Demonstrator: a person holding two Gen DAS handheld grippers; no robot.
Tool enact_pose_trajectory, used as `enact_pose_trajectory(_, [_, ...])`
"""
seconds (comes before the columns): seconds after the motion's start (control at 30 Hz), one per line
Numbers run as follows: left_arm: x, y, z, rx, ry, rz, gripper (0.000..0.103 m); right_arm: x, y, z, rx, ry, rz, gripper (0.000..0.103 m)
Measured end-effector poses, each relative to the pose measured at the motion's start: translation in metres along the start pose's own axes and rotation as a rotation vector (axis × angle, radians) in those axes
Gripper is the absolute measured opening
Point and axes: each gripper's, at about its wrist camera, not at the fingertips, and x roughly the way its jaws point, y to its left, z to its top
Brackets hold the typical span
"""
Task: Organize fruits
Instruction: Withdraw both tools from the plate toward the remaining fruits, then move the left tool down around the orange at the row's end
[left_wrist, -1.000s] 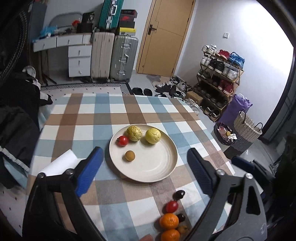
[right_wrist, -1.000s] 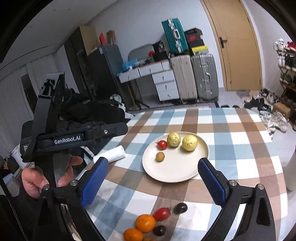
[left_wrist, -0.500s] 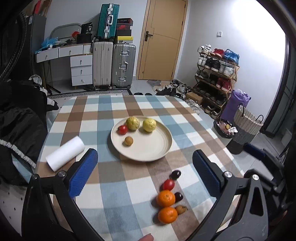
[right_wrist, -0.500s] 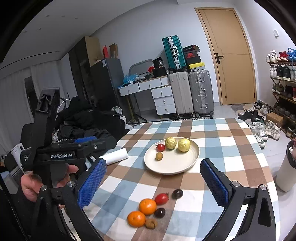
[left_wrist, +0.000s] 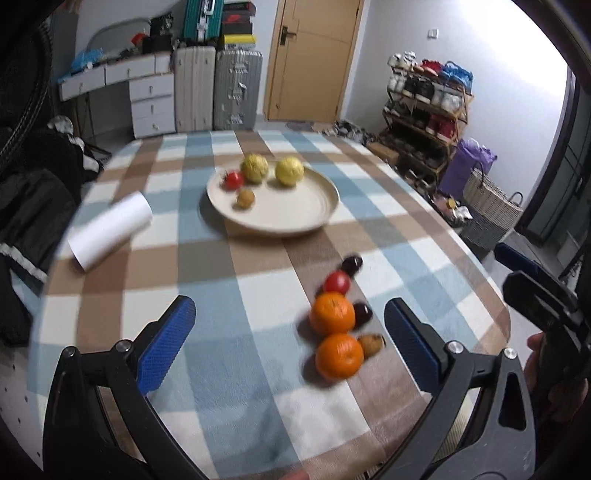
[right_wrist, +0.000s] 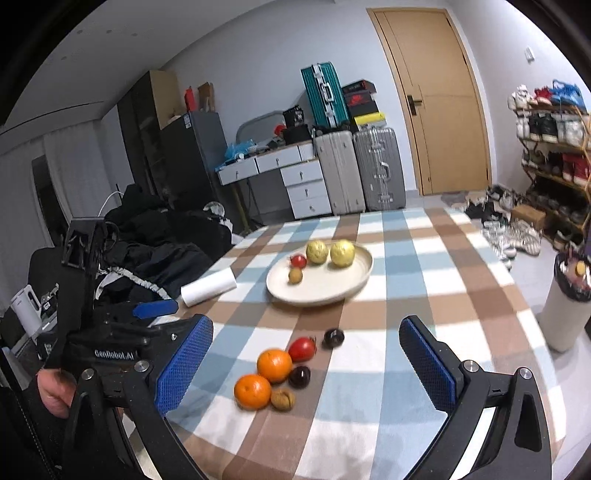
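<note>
Lying at the left of the checked tablecloth (left_wrist: 155, 266) was a white paper roll (left_wrist: 110, 229), on its side and apart from the fruit. Right of it sat the cream plate (left_wrist: 295, 218), carrying a red tomato (left_wrist: 233, 180), two yellow-green fruits (left_wrist: 255, 168) (left_wrist: 290, 170) side by side at its far edge, and one small brown fruit (left_wrist: 245, 198) nearer the middle. On the cloth, nearer the camera and well apart from the plate, a loose cluster remained: a dark fruit (left_wrist: 351, 264) farthest out, a second tomato (left_wrist: 337, 282) just beside it, then an orange (left_wrist: 331, 313) with another dark fruit (left_wrist: 362, 314) touching its right side, then a second orange (left_wrist: 339, 356) with a walnut-like brown piece (left_wrist: 371, 345) at its right. Left gripper (left_wrist: 288, 347) hung above the cloth, released, jaws having just finished widening to full spread, nothing between the blue pads; the cluster sat just ahead of its right pad (left_wrist: 410, 343). Right gripper (right_wrist: 314, 365) was likewise released and empty, the cluster lying on the cloth ahead of and between its pads, untouched. In the right wrist view a hand (right_wrist: 55, 391) gripped the left tool's handle. Both views were motion-blurred.
</note>
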Motion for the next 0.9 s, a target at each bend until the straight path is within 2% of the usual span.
enact_pose_trajectory(0.2, [0.024,-0.001,-0.019,-0.011,0.079,-0.038,0.102,0.013,0.000,-0.023,0.003,0.068,-0.005,0.103])
enact_pose_trajectory(0.5, [0.047,0.000,-0.029,-0.032,0.134,-0.116,0.102,0.025,-0.008,-0.040,0.042,0.115,-0.005,0.103])
enact_pose_trajectory(0.77, [0.058,0.004,-0.032,-0.051,0.176,-0.202,0.076,0.036,-0.018,-0.048,0.081,0.154,-0.006,0.103])
enact_pose_trajectory(0.9, [0.066,0.007,-0.033,-0.072,0.219,-0.260,0.058,0.040,-0.023,-0.051,0.105,0.159,-0.001,0.103])
